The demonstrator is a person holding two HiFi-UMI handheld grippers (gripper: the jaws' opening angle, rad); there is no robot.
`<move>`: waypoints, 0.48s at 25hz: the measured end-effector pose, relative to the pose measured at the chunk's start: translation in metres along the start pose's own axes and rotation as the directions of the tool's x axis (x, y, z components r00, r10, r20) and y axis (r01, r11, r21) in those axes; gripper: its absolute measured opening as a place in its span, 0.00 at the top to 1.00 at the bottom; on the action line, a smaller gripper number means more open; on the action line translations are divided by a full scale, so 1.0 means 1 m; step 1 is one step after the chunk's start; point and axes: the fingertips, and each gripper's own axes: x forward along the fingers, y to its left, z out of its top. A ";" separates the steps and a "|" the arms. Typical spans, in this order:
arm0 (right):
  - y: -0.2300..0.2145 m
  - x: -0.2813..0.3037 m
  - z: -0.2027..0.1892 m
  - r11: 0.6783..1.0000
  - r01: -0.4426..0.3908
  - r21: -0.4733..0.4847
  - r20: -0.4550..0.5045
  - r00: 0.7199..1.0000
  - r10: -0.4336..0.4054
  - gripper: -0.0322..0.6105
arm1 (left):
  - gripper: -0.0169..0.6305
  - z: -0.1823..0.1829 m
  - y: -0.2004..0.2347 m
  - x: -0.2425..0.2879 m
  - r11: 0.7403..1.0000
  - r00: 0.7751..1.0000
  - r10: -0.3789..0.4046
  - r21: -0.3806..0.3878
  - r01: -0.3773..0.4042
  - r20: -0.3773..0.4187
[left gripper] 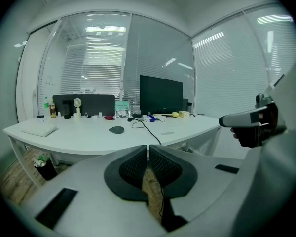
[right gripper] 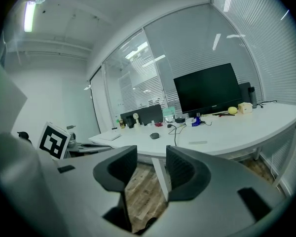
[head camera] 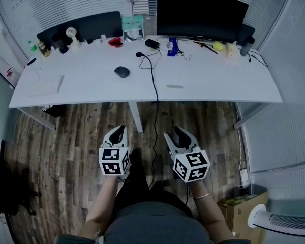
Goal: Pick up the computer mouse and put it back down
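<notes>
White desk (head camera: 208, 80) on wood floor (head camera: 56, 151), blinds (head camera: 76, 1) behind.

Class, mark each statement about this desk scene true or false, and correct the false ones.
1. The computer mouse lies on the white desk. True.
2. The right gripper holds the mouse. False: its jaws stand apart and empty, over the floor in front of the desk.
3. The left gripper has its jaws together. True.
4. The monitor shows a bright picture. False: its screen is dark.
5. A black cable hangs over the desk's front edge. True.
</notes>
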 end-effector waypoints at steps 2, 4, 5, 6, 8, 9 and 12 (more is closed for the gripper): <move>0.000 0.018 0.003 1.000 -0.007 -0.001 -0.008 1.000 0.007 0.68 | 0.92 0.001 0.011 0.014 1.000 1.000 -0.003 -0.007 0.003 -0.007; -0.001 0.040 0.008 1.000 -0.014 -0.005 -0.015 1.000 0.014 0.67 | 0.93 0.005 0.024 0.031 1.000 1.000 -0.004 -0.016 0.004 -0.013; -0.001 0.051 0.010 1.000 -0.016 -0.008 -0.018 1.000 0.015 0.67 | 0.93 0.008 0.031 0.039 1.000 1.000 -0.006 -0.020 0.006 -0.015; -0.002 0.063 0.013 1.000 -0.016 -0.011 -0.022 1.000 0.016 0.67 | 0.92 0.010 0.037 0.048 1.000 1.000 -0.007 -0.024 0.007 -0.016; -0.003 0.086 0.019 1.000 -0.018 -0.017 -0.031 0.999 0.017 0.68 | 0.92 0.016 0.050 0.064 0.999 1.000 -0.008 -0.031 0.008 -0.017; -0.003 0.098 0.022 1.000 -0.021 -0.019 -0.035 0.999 0.021 0.68 | 0.92 0.020 0.057 0.072 0.999 1.000 -0.008 -0.035 0.008 -0.016; -0.001 0.134 0.031 0.999 -0.035 -0.024 -0.048 0.998 0.034 0.68 | 0.92 0.032 0.079 0.093 0.999 1.000 -0.013 -0.043 0.013 -0.005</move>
